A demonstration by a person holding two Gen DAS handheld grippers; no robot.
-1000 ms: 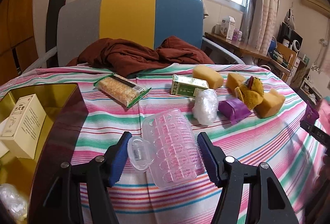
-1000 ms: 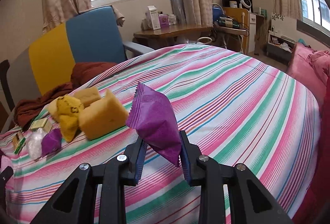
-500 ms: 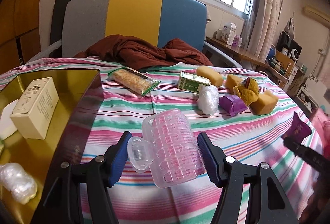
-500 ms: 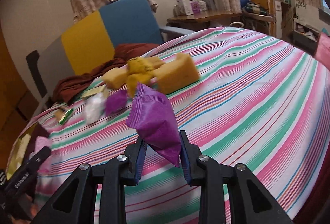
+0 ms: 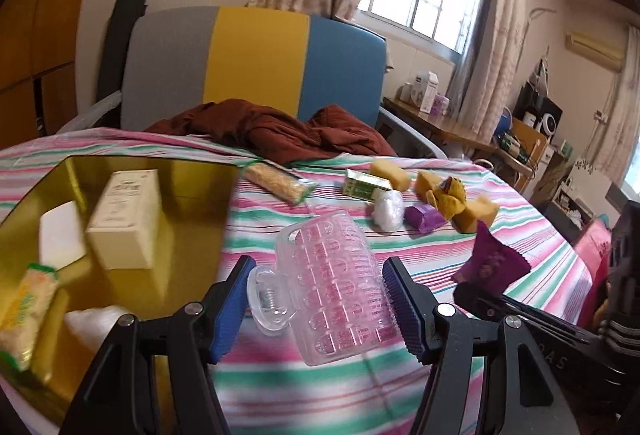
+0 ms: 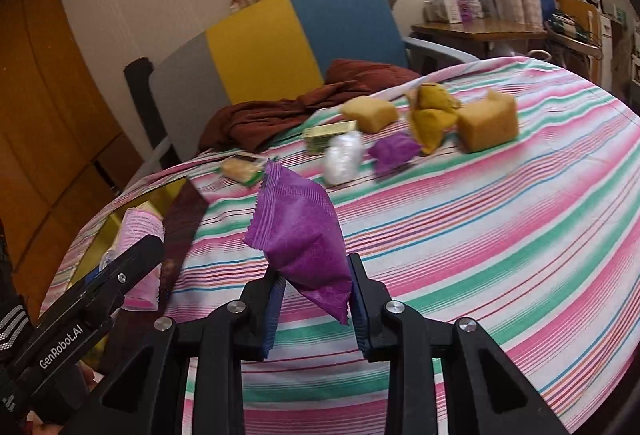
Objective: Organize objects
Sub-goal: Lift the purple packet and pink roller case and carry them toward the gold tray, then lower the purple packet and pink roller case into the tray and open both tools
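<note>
Since a second ago both grippers have swung toward the gold tray (image 5: 152, 171), which now fills the left of the left wrist view where before only its corner showed; the right gripper (image 6: 316, 299), then far off at the frame edge, now sits just beside the left one.

The left gripper (image 5: 320, 301) has its jaws part spread and pinching a clear roller (image 5: 336, 287), a studded plastic cylinder with a clip on its near end. It is held above the striped surface (image 5: 280, 387), at the tray's right edge. The right gripper has its jaws pressed tight on the lower end of a purple packet (image 6: 300, 231), which stands up from them, tilted, over the surface and near the tray.

In the tray lie a cream box (image 5: 124, 219), a white block (image 5: 60, 235) touching it on the left, a yellow snack pack (image 5: 24, 311) at the near left and a white wrapped bundle (image 5: 96, 323) near the left finger.

Still out on the surface, toward the far edge: a cracker pack (image 5: 276, 185), a green box (image 5: 366, 187), a clear wrapped lump (image 5: 387, 211), a small purple box (image 5: 425, 217), a mustard toy (image 5: 448, 197) and three yellow sponges (image 5: 390, 175), with the toy lying against the right-hand ones. A brown cloth (image 5: 280, 131) is heaped at the far edge, in front of a grey, yellow and blue chair (image 5: 256, 59).
</note>
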